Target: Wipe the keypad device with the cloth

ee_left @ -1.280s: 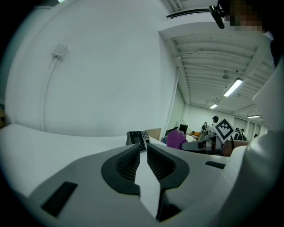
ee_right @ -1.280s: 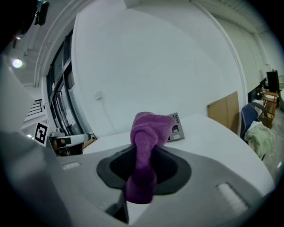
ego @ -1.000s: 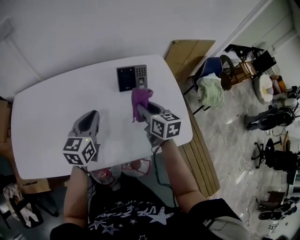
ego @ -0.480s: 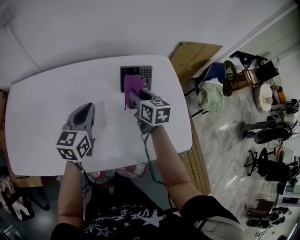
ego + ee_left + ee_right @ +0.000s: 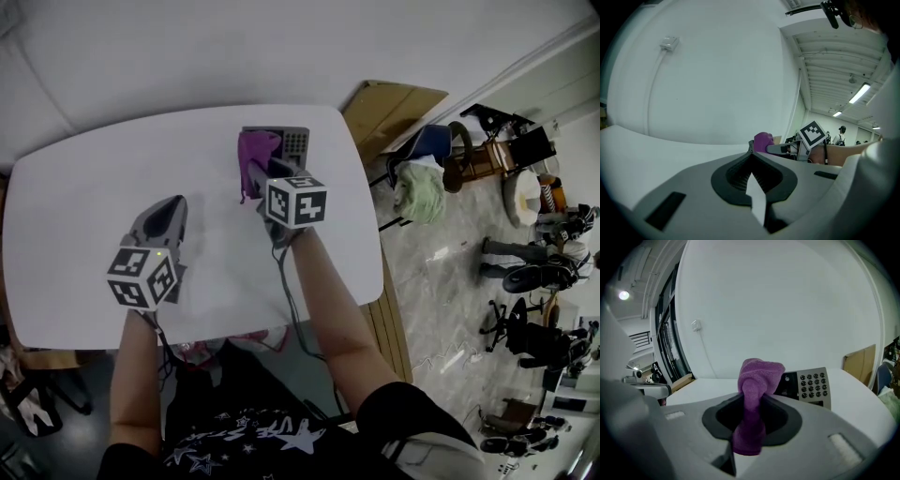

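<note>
The dark keypad device (image 5: 292, 142) lies at the far side of the white table (image 5: 75, 216). My right gripper (image 5: 255, 176) is shut on a purple cloth (image 5: 251, 152), and the bunched cloth covers the device's left part. In the right gripper view the cloth (image 5: 754, 390) stands up between the jaws of that gripper (image 5: 749, 427), with the device's number keys (image 5: 812, 384) showing just beyond on the right. My left gripper (image 5: 172, 208) rests low over the table to the left, well away from the device. In its own view the left gripper (image 5: 752, 180) is shut and holds nothing.
A cardboard sheet (image 5: 394, 105) leans beyond the table's far right corner. A chair with a pale green cloth (image 5: 419, 190) stands on the floor to the right, with more chairs and clutter further right. A white wall (image 5: 187, 47) runs behind the table.
My right gripper has carried the purple cloth forward onto the keypad device and across toward its left side. The left gripper has stayed about where it was.
</note>
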`<state>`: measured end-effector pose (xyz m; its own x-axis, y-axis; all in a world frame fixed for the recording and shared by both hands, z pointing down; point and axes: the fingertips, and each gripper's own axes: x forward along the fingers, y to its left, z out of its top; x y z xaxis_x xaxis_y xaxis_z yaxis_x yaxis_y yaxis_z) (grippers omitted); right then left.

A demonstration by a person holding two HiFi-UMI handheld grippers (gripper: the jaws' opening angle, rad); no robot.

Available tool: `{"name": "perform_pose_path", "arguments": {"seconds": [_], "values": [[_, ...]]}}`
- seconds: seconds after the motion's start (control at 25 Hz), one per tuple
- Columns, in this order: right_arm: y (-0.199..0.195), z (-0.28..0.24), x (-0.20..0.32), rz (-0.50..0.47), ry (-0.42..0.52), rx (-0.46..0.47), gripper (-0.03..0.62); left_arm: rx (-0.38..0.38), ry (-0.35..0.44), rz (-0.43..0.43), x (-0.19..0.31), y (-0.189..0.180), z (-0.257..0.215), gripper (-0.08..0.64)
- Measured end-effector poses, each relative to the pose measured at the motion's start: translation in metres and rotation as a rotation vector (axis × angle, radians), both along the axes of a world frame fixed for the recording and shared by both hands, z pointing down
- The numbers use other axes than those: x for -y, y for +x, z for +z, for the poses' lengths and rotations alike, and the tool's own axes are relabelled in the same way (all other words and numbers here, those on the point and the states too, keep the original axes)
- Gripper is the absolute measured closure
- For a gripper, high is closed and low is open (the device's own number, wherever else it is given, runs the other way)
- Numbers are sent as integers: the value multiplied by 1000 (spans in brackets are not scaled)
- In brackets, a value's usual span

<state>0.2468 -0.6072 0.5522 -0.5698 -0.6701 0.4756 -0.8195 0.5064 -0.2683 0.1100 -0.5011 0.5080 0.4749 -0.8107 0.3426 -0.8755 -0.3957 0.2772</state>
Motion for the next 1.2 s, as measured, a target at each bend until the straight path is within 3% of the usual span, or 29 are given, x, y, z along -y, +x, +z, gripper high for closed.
{"name": "perform_pose_path", "arguments": {"seconds": [0.52,1.2], "values": [[12,24,16,37,-35,-33,494,-7,-31,-14,4,-14,9,552],[83,23,27,144,-56,-33,494,-1,-59,47,8,29,9,552]]}}
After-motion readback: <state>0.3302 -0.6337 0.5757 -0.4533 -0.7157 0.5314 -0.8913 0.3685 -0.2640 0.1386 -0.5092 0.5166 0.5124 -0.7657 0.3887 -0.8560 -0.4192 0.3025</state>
